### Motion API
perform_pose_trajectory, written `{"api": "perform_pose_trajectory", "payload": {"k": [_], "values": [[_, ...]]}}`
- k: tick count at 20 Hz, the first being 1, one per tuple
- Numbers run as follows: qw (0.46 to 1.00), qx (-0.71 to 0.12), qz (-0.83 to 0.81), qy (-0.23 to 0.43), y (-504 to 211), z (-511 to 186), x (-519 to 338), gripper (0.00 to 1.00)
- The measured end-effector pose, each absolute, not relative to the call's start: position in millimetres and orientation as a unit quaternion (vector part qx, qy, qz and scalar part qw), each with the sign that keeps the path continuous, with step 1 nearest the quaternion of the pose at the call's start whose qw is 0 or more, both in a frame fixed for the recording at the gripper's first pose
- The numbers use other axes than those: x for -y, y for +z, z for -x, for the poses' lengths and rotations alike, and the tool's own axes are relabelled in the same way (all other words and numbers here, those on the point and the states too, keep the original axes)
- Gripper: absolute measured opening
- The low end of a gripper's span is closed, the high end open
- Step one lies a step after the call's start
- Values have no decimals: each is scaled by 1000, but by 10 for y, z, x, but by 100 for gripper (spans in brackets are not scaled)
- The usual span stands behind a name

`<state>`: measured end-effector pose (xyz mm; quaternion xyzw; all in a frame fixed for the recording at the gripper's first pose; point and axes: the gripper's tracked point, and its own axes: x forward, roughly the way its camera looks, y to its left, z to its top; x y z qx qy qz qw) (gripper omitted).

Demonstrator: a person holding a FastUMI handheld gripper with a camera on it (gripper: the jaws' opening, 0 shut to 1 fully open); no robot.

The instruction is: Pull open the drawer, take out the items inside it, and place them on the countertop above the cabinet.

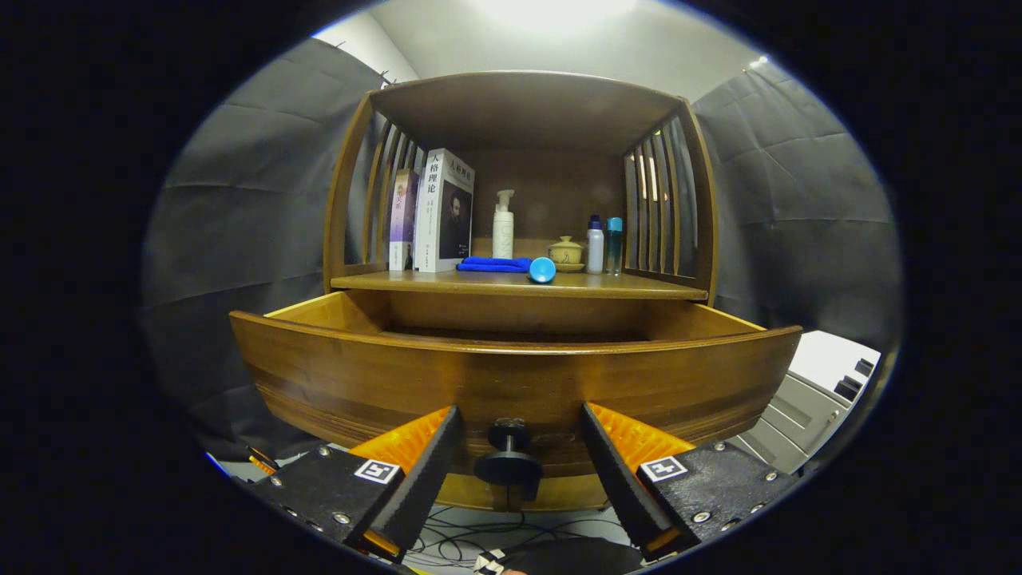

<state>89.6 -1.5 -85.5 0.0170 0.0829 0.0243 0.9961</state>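
Note:
The wooden drawer of the cabinet stands pulled out toward me; its front panel hides whatever lies inside. A dark round knob sticks out of the panel's lower middle. My gripper is open, one finger on each side of the knob with a gap to it on both sides. On the countertop above the drawer lie a folded blue cloth and a blue cup on its side.
Books stand at the countertop's left. A white pump bottle, a small lidded tea bowl and two slim bottles stand at the back. Slatted sides and a top board enclose the shelf. Cables lie on the floor below; a grey unit stands at the right.

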Motion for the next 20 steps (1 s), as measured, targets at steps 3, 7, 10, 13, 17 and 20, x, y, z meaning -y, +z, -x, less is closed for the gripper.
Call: {"api": "perform_pose_trajectory", "payload": {"k": [3, 7, 10, 13, 17, 20], "values": [[997, -74, -20, 26, -799, -994, 18, 93], [997, -72, -29, 27, -827, -1093, 20, 94], [997, -67, -28, 26, -799, -1160, 18, 94], [997, -69, -29, 27, -811, -1227, 13, 94], [996, -74, -28, 26, -816, -1380, 3, 94], [997, -74, -29, 26, -819, -1472, -4, 94]]}}
